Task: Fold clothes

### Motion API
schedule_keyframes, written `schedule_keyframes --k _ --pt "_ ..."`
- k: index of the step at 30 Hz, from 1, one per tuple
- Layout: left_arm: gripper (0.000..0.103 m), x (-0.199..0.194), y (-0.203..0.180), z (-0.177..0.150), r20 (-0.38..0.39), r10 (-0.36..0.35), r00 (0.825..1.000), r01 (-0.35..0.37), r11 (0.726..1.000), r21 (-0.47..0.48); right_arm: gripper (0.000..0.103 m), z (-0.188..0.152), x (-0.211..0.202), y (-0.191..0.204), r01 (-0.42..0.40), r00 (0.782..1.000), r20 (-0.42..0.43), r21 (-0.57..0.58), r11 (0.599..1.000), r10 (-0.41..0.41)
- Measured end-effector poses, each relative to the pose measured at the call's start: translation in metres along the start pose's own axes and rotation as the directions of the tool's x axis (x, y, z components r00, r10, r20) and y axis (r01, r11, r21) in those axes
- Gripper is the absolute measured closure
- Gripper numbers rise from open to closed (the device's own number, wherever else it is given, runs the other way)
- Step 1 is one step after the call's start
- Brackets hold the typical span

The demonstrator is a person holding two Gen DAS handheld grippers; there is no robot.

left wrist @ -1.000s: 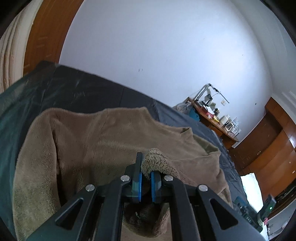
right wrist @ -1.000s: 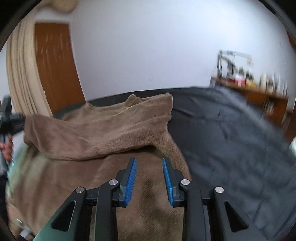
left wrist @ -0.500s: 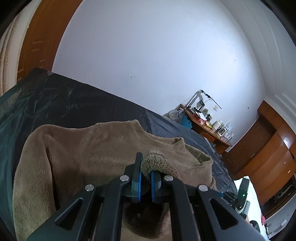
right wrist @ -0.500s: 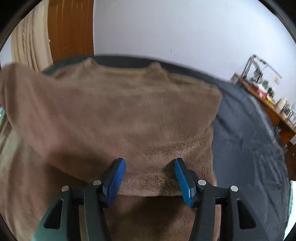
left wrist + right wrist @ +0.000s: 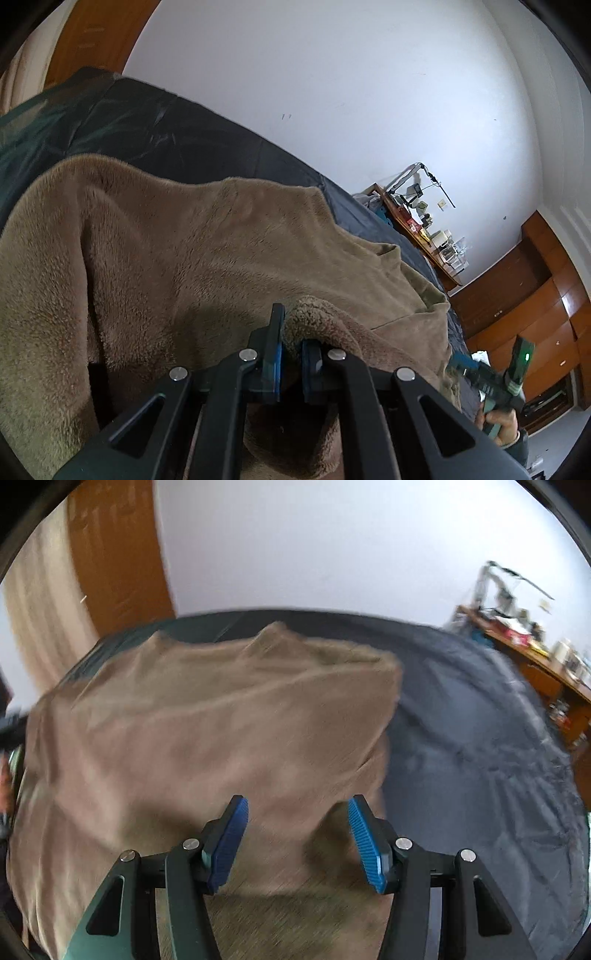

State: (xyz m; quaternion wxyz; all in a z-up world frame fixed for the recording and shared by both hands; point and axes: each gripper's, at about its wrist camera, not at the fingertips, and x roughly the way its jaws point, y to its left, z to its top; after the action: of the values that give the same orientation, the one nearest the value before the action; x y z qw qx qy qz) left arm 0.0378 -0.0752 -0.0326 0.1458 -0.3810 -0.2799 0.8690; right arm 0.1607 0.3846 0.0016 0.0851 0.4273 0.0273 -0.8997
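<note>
Lying folded on bedsheet [image 5: 480,760]: fuzzy brown garment [image 5: 207,731].

You have a plain tan-brown fleece garment [image 5: 207,258] with no print, its curly underside a shade darker where it turns up. Under it your bed cover [image 5: 480,746] is dark slate, almost black. Your gripper pads [image 5: 229,843] are ribbed bright blue on black frames. Far off you see a white wall [image 5: 332,92], an orange-brown door [image 5: 114,565], and reddish-brown cabinets [image 5: 535,310] at right
</note>
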Motion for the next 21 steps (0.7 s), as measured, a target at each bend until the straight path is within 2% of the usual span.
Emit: schedule_keyframes --k 4,9,17,18,19,20,21 --pt "0.095 0.006 0.004 -0.004 -0.024 -0.002 1.000 0.001 1.000 -0.010 0.044 0.023 0.011 -0.029 0.077 0.997 0.012 0.109 0.991 -0.078" --pt "0.094 0.005 -0.002 -0.007 -0.025 -0.011 1.000 0.011 1.000 0.013 0.044 0.046 0.029 -0.055 0.098 0.995 -0.023 0.204 0.974 -0.096" --pt "0.094 0.003 -0.006 -0.007 -0.025 -0.045 0.999 0.045 0.999 0.024 0.044 0.063 0.073 -0.054 0.028 0.995 -0.095 0.220 0.975 -0.007" --pt "0.094 0.003 -0.007 -0.006 -0.027 -0.045 0.999 0.046 0.999 0.026 0.046 0.062 0.077 -0.052 0.031 0.995 -0.101 0.213 0.977 -0.010" --pt "0.094 0.001 -0.009 -0.004 -0.024 -0.028 0.999 0.029 0.999 0.033 0.061 0.062 0.081 -0.051 0.033 0.994 -0.104 0.207 0.978 -0.012" --pt "0.094 0.000 -0.012 -0.002 -0.018 0.000 1.000 0.001 0.999 0.045 0.071 0.062 0.081 -0.051 0.023 0.996 -0.091 0.205 0.979 -0.004" --pt "0.094 -0.005 -0.016 0.001 0.001 0.020 1.000 -0.020 0.998 0.064 0.075 0.063 0.080 -0.051 0.018 0.997 -0.076 0.202 0.979 -0.002"
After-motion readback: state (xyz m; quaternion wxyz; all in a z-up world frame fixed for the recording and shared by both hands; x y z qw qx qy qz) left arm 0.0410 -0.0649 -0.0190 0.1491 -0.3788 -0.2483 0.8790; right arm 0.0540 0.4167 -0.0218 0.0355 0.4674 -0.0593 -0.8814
